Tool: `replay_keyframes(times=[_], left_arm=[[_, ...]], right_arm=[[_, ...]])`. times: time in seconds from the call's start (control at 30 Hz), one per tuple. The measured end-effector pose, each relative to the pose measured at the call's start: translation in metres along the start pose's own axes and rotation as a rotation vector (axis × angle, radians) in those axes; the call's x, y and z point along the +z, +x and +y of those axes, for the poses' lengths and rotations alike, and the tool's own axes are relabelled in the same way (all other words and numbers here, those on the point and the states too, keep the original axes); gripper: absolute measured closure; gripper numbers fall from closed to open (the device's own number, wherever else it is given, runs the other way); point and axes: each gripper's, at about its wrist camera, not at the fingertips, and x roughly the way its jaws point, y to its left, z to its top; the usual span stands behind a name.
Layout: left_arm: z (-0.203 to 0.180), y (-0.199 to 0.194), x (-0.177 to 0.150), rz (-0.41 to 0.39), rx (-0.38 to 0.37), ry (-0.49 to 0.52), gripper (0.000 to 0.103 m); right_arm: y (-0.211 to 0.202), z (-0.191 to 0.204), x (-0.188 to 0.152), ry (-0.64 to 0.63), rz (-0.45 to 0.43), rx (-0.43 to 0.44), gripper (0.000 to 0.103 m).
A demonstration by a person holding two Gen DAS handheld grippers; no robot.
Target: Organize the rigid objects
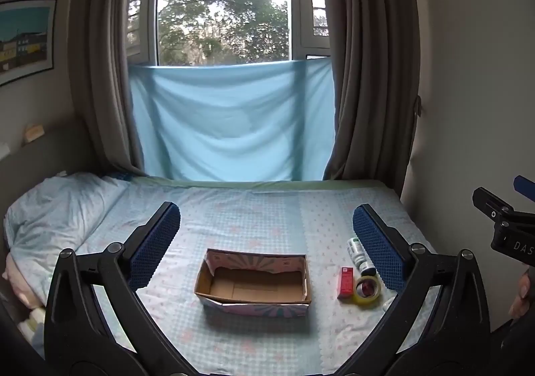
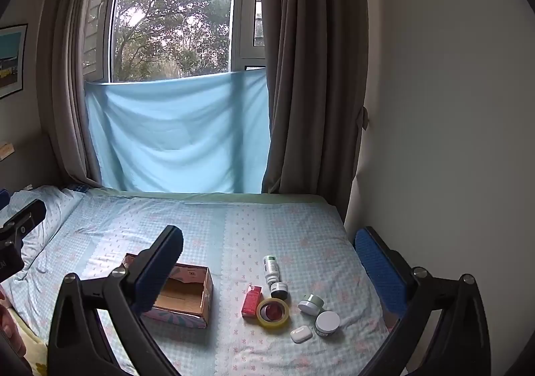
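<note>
Grey curtains [image 1: 371, 58], blue cloth [image 1: 230, 121], framed picture [image 1: 25, 38], pillow [image 1: 57, 208].

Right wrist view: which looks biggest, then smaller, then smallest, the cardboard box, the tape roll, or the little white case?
1. cardboard box, partly hidden by a finger, clearly biggest
2. tape roll
3. little white case, smallest

All lie at similar nearness, so the order seems safe.
</note>
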Motion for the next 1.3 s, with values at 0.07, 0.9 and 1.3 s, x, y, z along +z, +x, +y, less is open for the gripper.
replay_keyframes(times=[0.07, 0.9, 1.3], left_arm=[[-0.0001, 0.0005, -0.0009, 0.001, 0.006, 0.001, 0.0], [0.0056, -0.0062, -0.0048, -0.006, 0.0, -0.012, 0.0], [0.0037, -0.0075, -0.0046, -0.011, 0.005, 0.005, 0.0]], right_arm=[[0.0002, 0.0002, -0.0005, -0.002, -0.001, 0.0, 0.0], [-0.0027, 0.006, -0.004, 0.003, 0.006, -0.005, 0.0], [-0.0051, 0.0062, -0.0035, 0.01, 0.005, -0.002, 0.0]])
